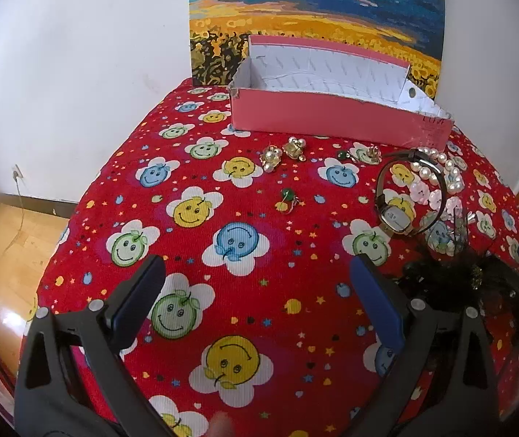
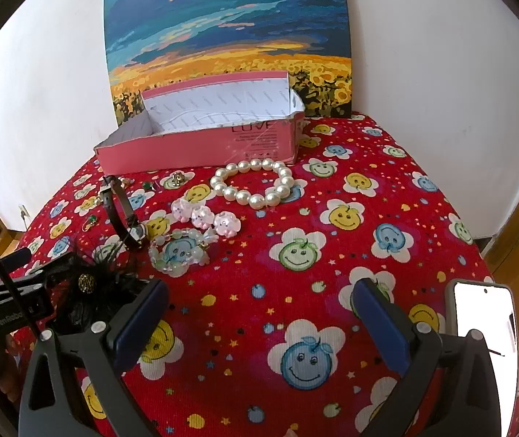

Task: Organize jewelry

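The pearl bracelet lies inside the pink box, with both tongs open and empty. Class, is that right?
Not quite. The right wrist view shows the pearl bracelet on the red cloth in front of the pink box, not inside. The left tongs and right tongs are open and empty.

The pink box (image 2: pixel 201 145) reads "LOVE"; left hand-held gripper (image 2: pixel 8 318) "GenRobo".

Left tool (image 1: pixel 255 293) and right tool (image 2: pixel 259 313) both hover level, fingers spread wide, holding nothing.
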The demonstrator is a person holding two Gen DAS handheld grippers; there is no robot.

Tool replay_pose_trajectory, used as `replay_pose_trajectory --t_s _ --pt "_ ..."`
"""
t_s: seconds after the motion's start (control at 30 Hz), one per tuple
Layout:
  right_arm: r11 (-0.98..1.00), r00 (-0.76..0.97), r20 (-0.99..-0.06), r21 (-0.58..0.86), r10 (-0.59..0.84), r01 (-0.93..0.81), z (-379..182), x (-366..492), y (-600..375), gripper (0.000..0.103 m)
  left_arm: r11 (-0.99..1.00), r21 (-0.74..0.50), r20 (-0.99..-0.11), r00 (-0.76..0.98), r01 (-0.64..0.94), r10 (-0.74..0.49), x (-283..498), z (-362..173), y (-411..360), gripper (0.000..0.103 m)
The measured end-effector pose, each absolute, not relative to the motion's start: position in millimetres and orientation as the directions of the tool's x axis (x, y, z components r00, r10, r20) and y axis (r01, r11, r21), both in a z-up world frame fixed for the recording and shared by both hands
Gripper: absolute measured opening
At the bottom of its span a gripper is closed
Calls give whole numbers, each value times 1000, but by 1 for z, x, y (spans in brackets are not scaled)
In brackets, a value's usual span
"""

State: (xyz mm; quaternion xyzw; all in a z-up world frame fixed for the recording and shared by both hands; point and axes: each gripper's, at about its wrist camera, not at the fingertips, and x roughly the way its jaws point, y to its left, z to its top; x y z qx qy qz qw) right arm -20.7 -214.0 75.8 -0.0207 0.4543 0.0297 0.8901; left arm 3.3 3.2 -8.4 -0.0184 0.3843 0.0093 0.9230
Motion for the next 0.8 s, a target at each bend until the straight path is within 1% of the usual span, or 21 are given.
replay_pose_trajectory --t_s 0.13,0.53,0.63,0.8 --pt "997 596 -802 -8 36 -71 77 -22 -214 103 998 -34 -715 699 -54 14 3 -10 6 95" --pt "998 599 -799 0 42 -69 78 -24 -216 103 996 -84 -722 690 -5 -58 7 -8 10 94" --pt "997 594 -803 15 58 -77 78 -23 -216 103 995 -99 -726 684 5 -76 8 -6 14 94" --pt "996 577 -812 60 87 -67 76 -20 -222 103 996 -89 -739 668 22 -81 14 1 20 94"
